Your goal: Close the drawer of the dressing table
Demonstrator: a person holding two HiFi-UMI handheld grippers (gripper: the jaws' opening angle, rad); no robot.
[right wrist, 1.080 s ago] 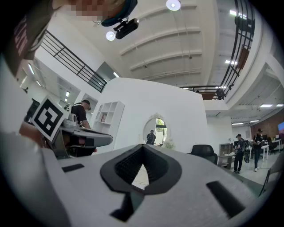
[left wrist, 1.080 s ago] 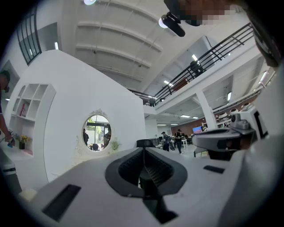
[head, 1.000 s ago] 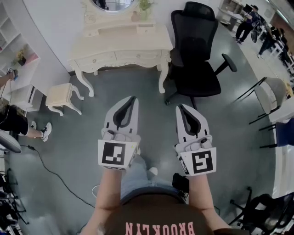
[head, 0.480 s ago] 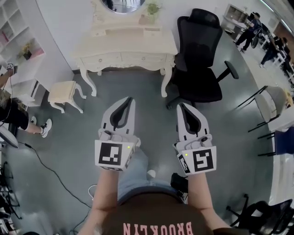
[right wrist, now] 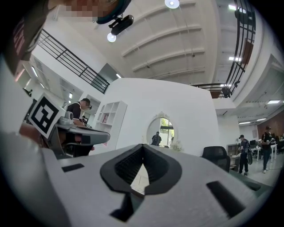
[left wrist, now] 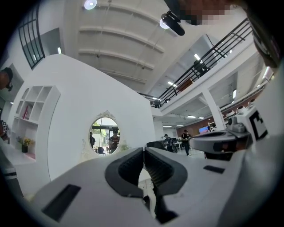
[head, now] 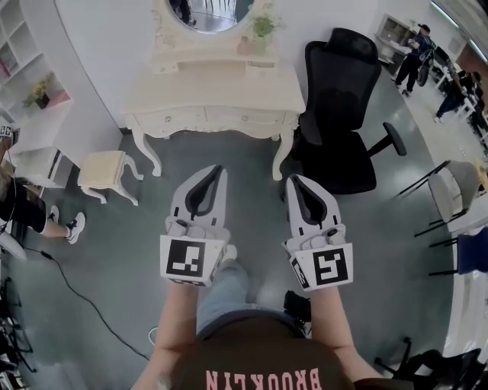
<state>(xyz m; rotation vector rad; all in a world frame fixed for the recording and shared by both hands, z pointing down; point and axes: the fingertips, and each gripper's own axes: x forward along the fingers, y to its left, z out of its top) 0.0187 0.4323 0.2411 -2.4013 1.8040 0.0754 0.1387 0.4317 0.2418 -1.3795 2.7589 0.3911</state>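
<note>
The cream dressing table (head: 217,91) stands against the white wall ahead, with an oval mirror (head: 210,9) above it and two drawer fronts (head: 213,118) along its front. Whether a drawer stands out I cannot tell from here. My left gripper (head: 219,169) and right gripper (head: 292,180) are held side by side over the grey floor, well short of the table, both pointing at it. Both are shut with nothing between the jaws. In the gripper views the oval mirror (left wrist: 105,135) (right wrist: 160,132) shows beyond the closed left gripper (left wrist: 143,150) and right gripper (right wrist: 142,146).
A black office chair (head: 343,114) stands right of the table, close to its right leg. A small cream stool (head: 103,171) sits to the left, by white shelves (head: 27,68). A cable (head: 84,293) runs over the floor at the left. People stand far right.
The whole view has moved toward the dressing table: table, chair and stool sit lower and larger in the head view. Both grippers stay shut and side by side.
</note>
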